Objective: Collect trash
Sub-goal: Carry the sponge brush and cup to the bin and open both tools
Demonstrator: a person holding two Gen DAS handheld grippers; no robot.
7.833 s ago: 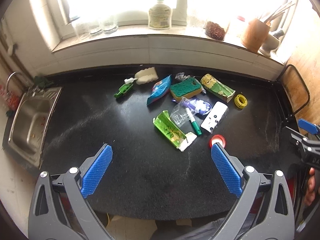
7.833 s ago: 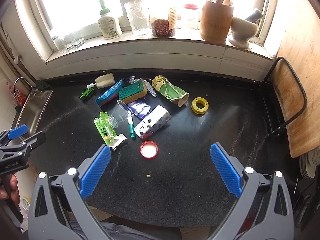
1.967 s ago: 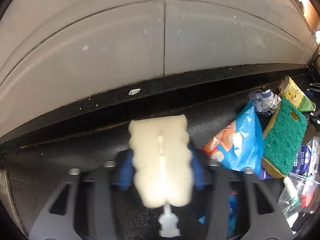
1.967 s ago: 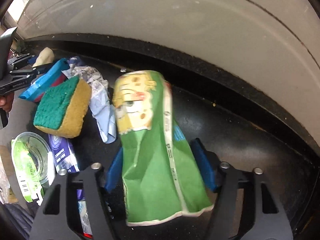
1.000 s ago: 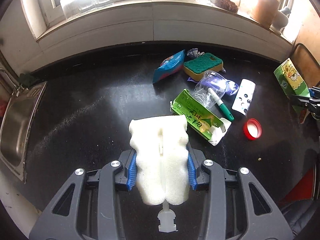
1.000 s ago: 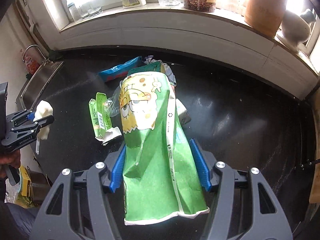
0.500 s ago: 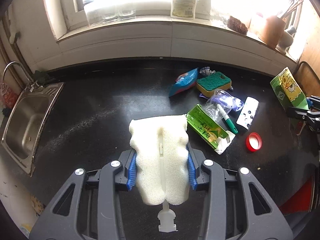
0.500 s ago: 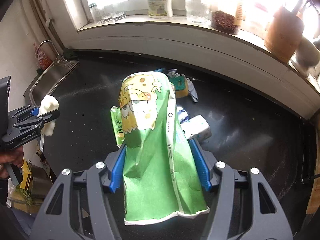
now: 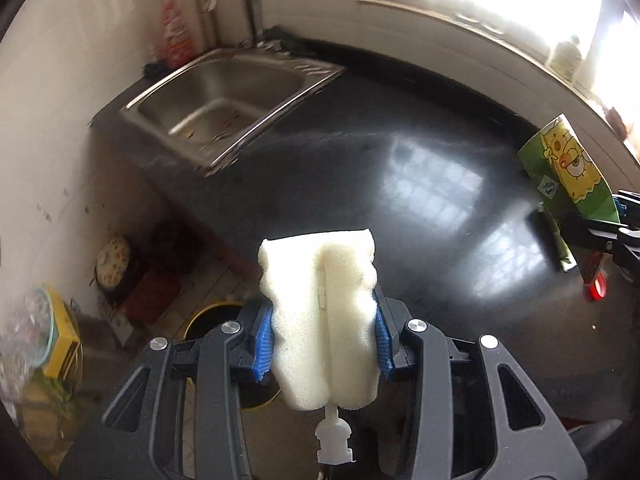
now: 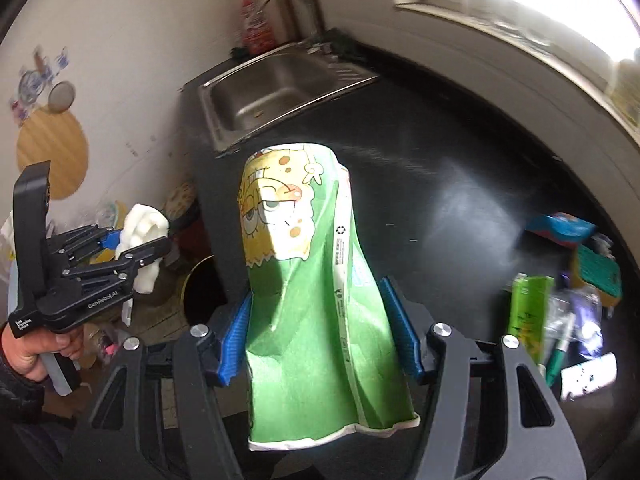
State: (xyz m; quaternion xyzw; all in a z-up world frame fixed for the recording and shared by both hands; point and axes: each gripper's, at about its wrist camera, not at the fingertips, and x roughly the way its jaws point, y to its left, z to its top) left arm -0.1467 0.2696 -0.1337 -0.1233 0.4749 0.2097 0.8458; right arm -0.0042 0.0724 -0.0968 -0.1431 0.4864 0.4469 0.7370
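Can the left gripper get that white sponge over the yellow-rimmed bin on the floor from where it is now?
Probably yes. The left gripper, shut on the white sponge, hangs past the counter edge, the yellow-rimmed bin below, nothing visible between.

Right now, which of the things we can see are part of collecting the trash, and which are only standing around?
Part of the job:
- white foam piece, clamped in the left gripper
- green cartoon carton, clamped in the right gripper
- round bin on the floor
- litter pile on the counter

Only standing around:
- sink
- tap
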